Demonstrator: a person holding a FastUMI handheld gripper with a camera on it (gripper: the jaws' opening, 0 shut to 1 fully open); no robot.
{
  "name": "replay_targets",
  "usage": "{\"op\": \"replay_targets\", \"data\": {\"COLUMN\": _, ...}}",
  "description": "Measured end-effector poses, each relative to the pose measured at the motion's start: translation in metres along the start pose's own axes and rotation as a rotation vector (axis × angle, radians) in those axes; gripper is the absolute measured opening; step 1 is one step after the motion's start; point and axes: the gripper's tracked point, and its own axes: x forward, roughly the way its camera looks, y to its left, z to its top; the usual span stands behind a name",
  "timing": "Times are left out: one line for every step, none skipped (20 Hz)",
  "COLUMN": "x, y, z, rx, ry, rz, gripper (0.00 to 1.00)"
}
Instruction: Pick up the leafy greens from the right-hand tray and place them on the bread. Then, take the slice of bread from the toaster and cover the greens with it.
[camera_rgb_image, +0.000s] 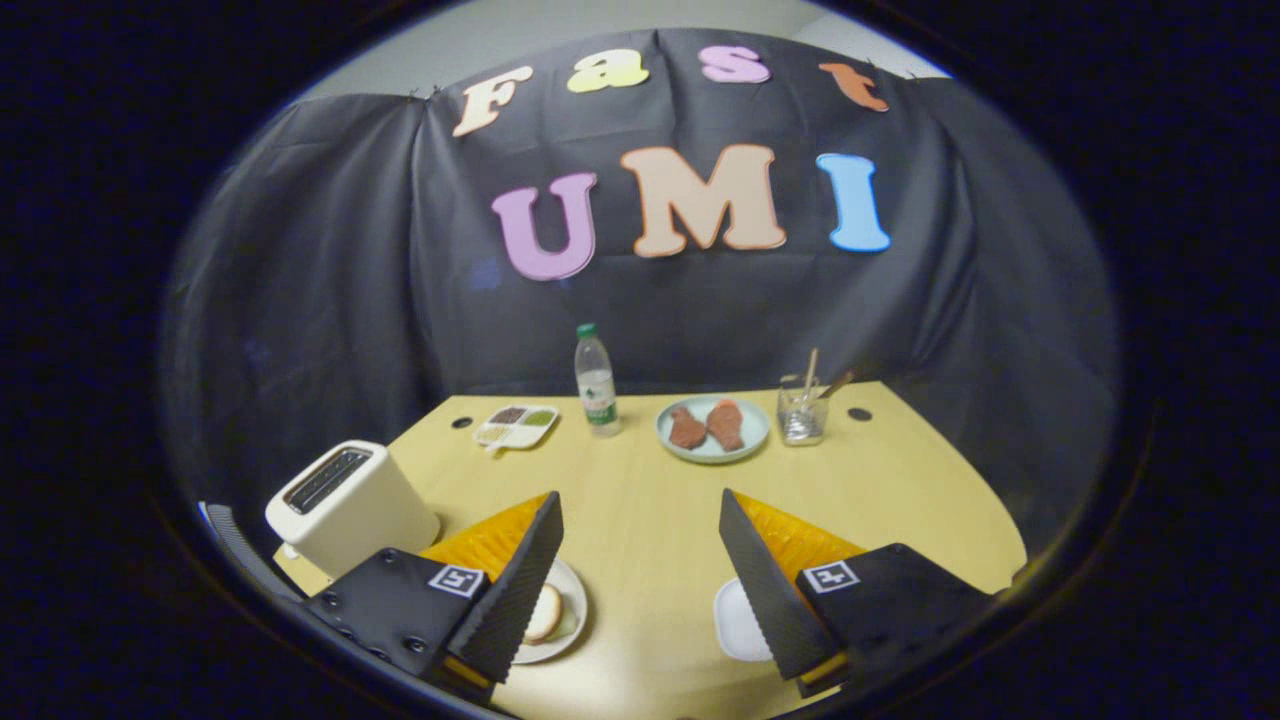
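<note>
Far back on surface: bottle, plate of meat, glass. Toaster left. Hand-held gripper spread wide, empty; bread behind left finger, tray behind right.

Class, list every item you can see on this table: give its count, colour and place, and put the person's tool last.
Table: one, pale yellow.
Toaster: one, white, beside the left finger.
Plate with bread: one, white, partly behind the left finger.
Tray: one, white, behind the right finger.
Divided dish: one, white, beyond the toaster.
Bottle: one, clear, green cap, far side.
Plate of meat: one, pale blue, beside the bottle.
Glass with sticks: one, clear, beside the meat.
Tongs: one, open, holding nothing.
</note>
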Motion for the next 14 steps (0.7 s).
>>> {"op": "replay_targets", "data": {"x": -0.008, "y": -0.008, "z": 0.014, "rx": 0.014, "ry": -0.028, "rz": -0.009, "gripper": 0.99}}
{"op": "replay_targets", "data": {"x": -0.017, "y": -0.014, "z": 0.028, "rx": 0.026, "ry": -0.061, "rz": -0.015, "gripper": 0.99}}
{"op": "replay_targets", "data": {"x": -0.023, "y": -0.018, "z": 0.040, "rx": 0.030, "ry": -0.094, "rz": -0.011, "gripper": 0.99}}
{"op": "replay_targets", "data": {"x": -0.027, "y": -0.022, "z": 0.050, "rx": 0.027, "ry": -0.120, "rz": -0.010, "gripper": 0.99}}
{"op": "replay_targets", "data": {"x": -0.027, "y": -0.029, "z": 0.057, "rx": 0.022, "ry": -0.132, "rz": -0.015, "gripper": 0.99}}
{"op": "replay_targets", "data": {"x": -0.032, "y": -0.037, "z": 0.063, "rx": 0.023, "ry": -0.142, "rz": -0.022, "gripper": 0.99}}
{"op": "replay_targets", "data": {"x": -0.036, "y": -0.045, "z": 0.073, "rx": 0.028, "ry": -0.154, "rz": -0.027, "gripper": 0.99}}
{"op": "replay_targets", "data": {"x": -0.041, "y": -0.051, "z": 0.079, "rx": 0.034, "ry": -0.165, "rz": -0.031, "gripper": 0.99}}
{"op": "replay_targets", "data": {"x": -0.045, "y": -0.058, "z": 0.084, "rx": 0.040, "ry": -0.175, "rz": -0.039, "gripper": 0.99}}
{"op": "replay_targets", "data": {"x": -0.049, "y": -0.064, "z": 0.087, "rx": 0.046, "ry": -0.181, "rz": -0.045, "gripper": 0.99}}
{"op": "replay_targets", "data": {"x": -0.052, "y": -0.069, "z": 0.088, "rx": 0.047, "ry": -0.187, "rz": -0.051, "gripper": 0.99}}
{"op": "replay_targets", "data": {"x": -0.056, "y": -0.075, "z": 0.090, "rx": 0.044, "ry": -0.193, "rz": -0.058, "gripper": 0.99}}
{"op": "replay_targets", "data": {"x": -0.058, "y": -0.080, "z": 0.090, "rx": 0.040, "ry": -0.193, "rz": -0.063, "gripper": 0.99}}
{"op": "replay_targets", "data": {"x": -0.061, "y": -0.084, "z": 0.089, "rx": 0.035, "ry": -0.193, "rz": -0.070, "gripper": 0.99}}
